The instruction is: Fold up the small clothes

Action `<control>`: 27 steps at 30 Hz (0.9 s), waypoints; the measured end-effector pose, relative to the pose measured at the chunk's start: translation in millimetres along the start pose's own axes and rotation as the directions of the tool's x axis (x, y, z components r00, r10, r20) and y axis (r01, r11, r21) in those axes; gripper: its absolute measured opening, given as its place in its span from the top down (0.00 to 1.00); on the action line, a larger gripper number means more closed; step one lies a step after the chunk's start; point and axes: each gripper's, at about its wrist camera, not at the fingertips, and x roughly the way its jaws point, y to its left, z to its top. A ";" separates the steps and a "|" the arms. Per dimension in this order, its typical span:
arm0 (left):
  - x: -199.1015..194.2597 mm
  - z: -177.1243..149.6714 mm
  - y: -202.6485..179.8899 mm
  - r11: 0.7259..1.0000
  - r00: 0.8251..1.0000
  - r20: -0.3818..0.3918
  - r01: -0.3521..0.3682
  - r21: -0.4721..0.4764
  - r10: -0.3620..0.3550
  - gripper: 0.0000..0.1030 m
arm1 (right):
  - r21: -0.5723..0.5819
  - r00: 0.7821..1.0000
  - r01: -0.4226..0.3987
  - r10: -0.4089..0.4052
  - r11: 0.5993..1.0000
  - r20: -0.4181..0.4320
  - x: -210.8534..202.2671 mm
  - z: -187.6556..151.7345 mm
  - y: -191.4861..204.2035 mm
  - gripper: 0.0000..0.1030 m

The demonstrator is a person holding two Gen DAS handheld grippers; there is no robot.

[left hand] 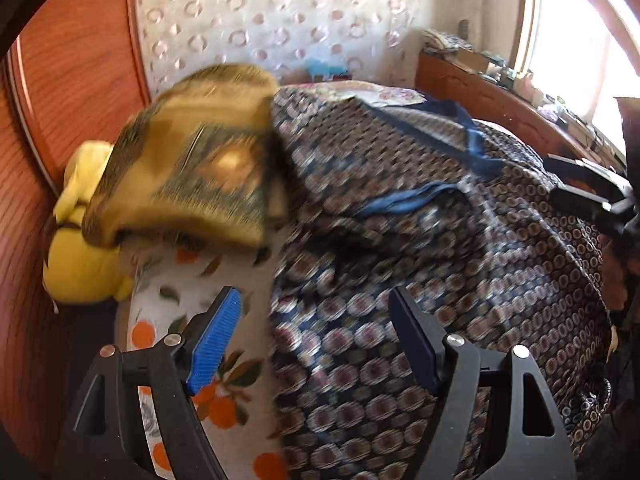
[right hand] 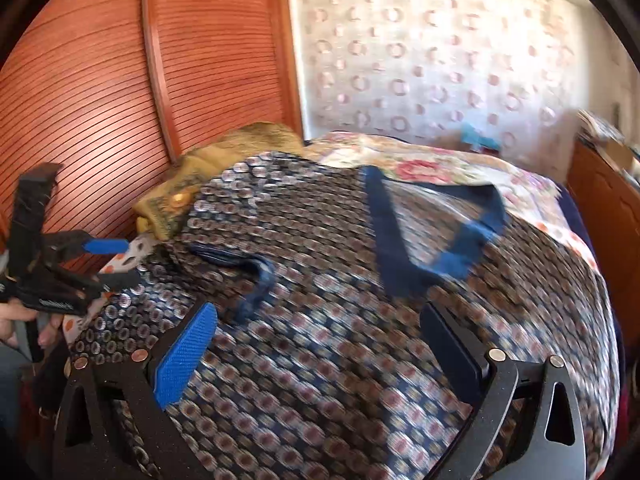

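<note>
the patterned garment is spread over the bed, beside a folded ochre blanket near the wooden wardrobe; its blue-trimmed neckline lies toward the far side. the fabric is judged to be thin, light and limp: it drapes in soft ridges, so it is expected to sag and slide when lifted and not to hold a crease unaided. the print is blurred, so seams are hard to make out.

the left gripper is seen with its jaws spread above the garment's near left edge, nothing pinched between them. the right gripper is likewise spread over the cloth, with no fabric clamped.

hold is best taken at hems or at the blue trim, where doubled layers are judged firmer. both layers are to be pinched together, at two well-separated points, so that the edge stays taut.
</note>
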 end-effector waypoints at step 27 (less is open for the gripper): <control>18.2 -22.6 30.8 0.995 0.996 -0.018 -0.088 -0.039 0.088 0.24 | -0.128 0.966 -0.236 0.218 0.963 -0.140 131.6 84.9 61.8 1.00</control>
